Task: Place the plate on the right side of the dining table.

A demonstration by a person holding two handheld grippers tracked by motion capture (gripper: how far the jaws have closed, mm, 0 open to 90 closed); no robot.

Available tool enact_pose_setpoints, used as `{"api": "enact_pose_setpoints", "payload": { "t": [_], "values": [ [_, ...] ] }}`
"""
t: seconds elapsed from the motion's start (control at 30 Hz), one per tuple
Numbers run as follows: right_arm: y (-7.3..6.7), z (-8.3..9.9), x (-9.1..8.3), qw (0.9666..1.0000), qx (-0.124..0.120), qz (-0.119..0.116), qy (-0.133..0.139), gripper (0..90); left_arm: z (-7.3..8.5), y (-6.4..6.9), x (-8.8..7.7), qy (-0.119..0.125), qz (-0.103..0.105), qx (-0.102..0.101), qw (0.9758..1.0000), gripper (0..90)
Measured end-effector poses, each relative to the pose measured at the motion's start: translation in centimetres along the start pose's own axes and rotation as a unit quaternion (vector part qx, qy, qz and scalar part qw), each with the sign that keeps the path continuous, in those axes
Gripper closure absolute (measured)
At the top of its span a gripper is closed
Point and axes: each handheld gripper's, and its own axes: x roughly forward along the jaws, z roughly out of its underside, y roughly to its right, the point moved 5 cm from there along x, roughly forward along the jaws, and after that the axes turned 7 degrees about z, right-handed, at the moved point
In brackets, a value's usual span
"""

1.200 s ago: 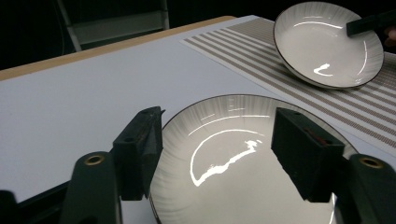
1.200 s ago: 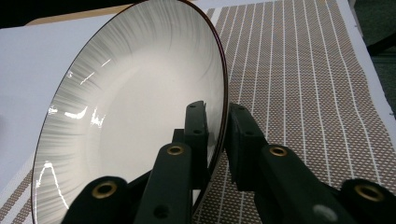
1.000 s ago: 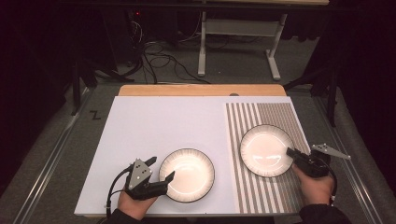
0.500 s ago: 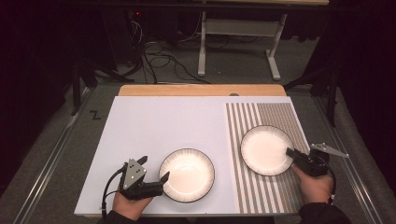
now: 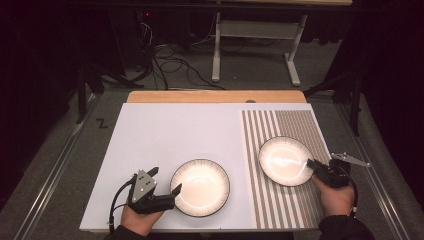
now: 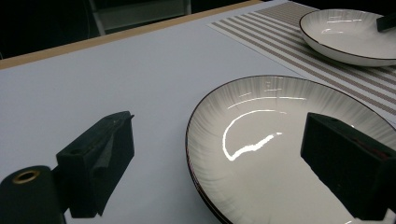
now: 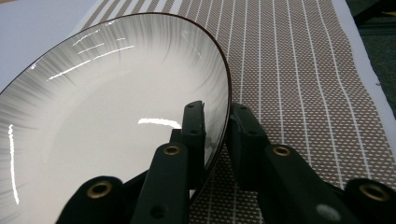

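I see 2 round, glossy white plates with fine grey radial lines and thin dark rims: the left plate [image 5: 200, 187] lies flat on the smooth white board [image 5: 170, 135], and the right plate [image 5: 285, 161] sits on the woven striped mat [image 5: 292, 125]. My left gripper [image 5: 166, 184] is released, its jaws having just spread, with that plate's rim at 9 o'clock lying between them untouched. My right gripper [image 5: 311, 163] is clenched on the right plate's rim at about 4 o'clock, 1 jaw inside the bowl, 1 outside.
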Motion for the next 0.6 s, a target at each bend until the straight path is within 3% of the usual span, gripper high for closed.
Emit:
{"api": "enact_pose_setpoints", "payload": {
  "t": [0.33, 0.6],
  "values": [
    [0.0, 0.1, 0.1, 0.9999, -0.012, 0.011, -0.004, 75.5, 0.3, 0.0, 0.4, -0.013, 0.009, -0.005, 0.9999, 10.6],
    [-0.7, -0.3, -1.2, 0.9991, -0.03, -0.005, 0.028, 51.8, 0.3, 0.0, 0.5, -0.014, 0.013, -0.009, 0.9998, 10.6]
  ]
}}
